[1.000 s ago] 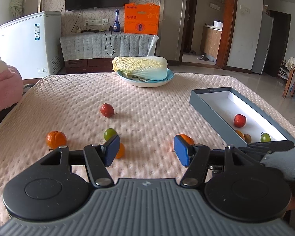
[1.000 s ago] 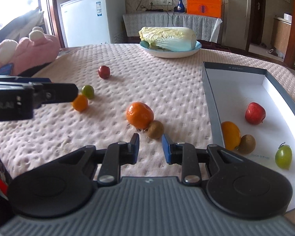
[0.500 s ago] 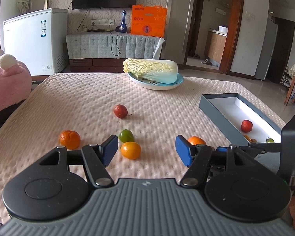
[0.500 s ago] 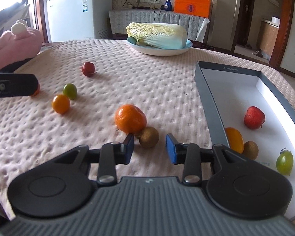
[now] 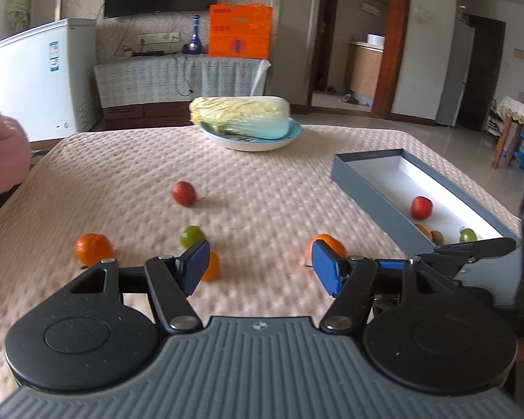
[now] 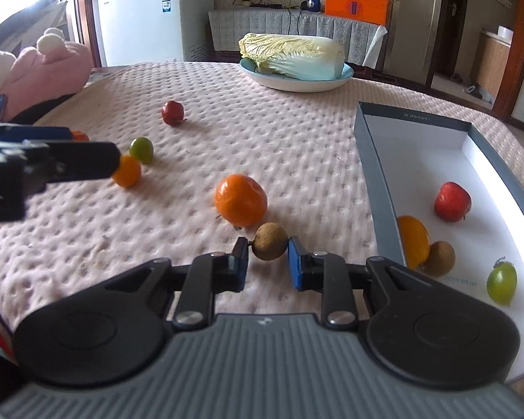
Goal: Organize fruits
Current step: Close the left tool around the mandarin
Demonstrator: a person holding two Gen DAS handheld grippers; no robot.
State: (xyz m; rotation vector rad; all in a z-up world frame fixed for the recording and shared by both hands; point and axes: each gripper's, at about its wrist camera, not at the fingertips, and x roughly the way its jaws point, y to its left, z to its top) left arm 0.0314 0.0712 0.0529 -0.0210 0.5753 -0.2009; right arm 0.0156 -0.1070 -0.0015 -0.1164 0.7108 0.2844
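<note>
The right gripper (image 6: 267, 258) is clamped on a small brown fruit (image 6: 269, 246), which sits on the pink textured cloth (image 6: 297, 146) just beside a large orange (image 6: 241, 199). The left gripper (image 5: 256, 267) stands apart over the cloth with nothing between its pads; a small orange fruit (image 5: 211, 268) lies just beyond its left pad. Recommended: lift the brown fruit straight up, clear the near wall of the grey box (image 6: 375, 188), and set it down on bare floor inside.
</note>
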